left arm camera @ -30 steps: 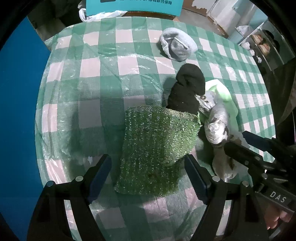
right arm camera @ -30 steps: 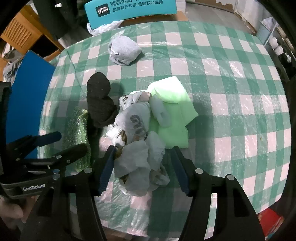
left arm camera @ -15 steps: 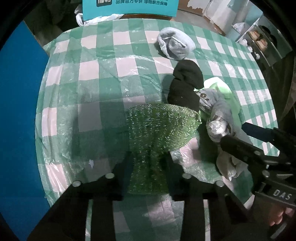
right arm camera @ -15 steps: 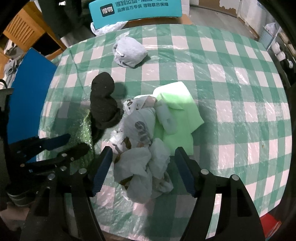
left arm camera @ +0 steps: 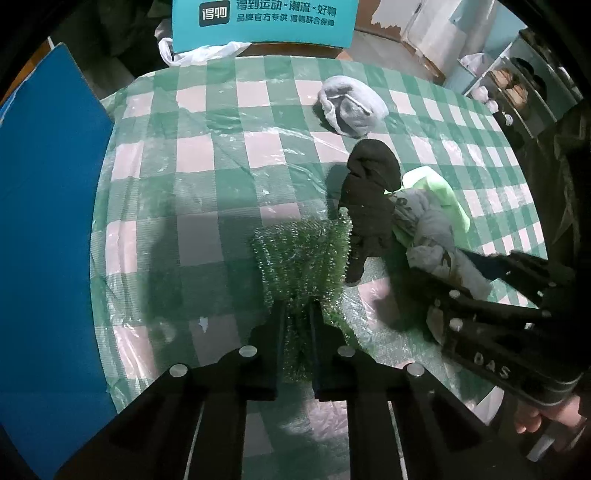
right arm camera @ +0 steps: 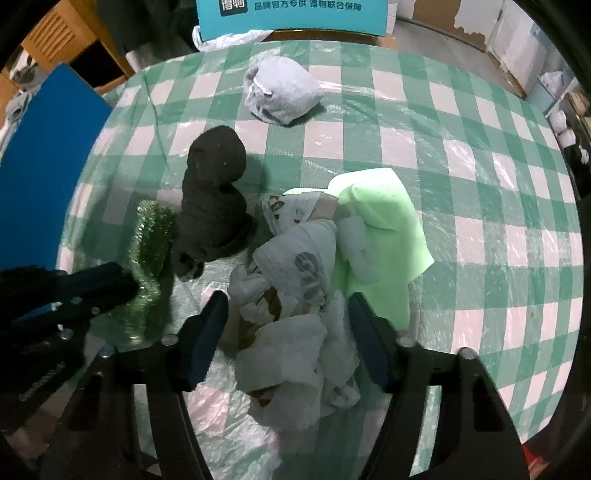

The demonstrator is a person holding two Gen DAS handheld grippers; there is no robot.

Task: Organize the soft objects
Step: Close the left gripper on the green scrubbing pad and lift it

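Note:
My left gripper point(left arm camera: 297, 314) is shut on the near edge of a green glittery cloth point(left arm camera: 306, 258), bunched and lifted off the table; it also shows in the right wrist view point(right arm camera: 149, 254). My right gripper point(right arm camera: 288, 314) is open, its jaws standing either side of a crumpled white patterned cloth point(right arm camera: 295, 295). That cloth lies partly on a light green folded cloth point(right arm camera: 384, 236). A black sock bundle point(right arm camera: 216, 199) lies between the green glittery cloth and the white cloth. A grey rolled bundle point(right arm camera: 279, 90) sits farther back.
The round table has a green and white checked cover under clear plastic point(left arm camera: 207, 177). A blue panel point(left arm camera: 44, 221) stands at the left edge. A teal box with white print point(left arm camera: 266, 18) stands beyond the far edge.
My left gripper has closed on the green glittery cloth, which has bunched up and risen from flat. My right gripper has moved a little forward over the white cloth.

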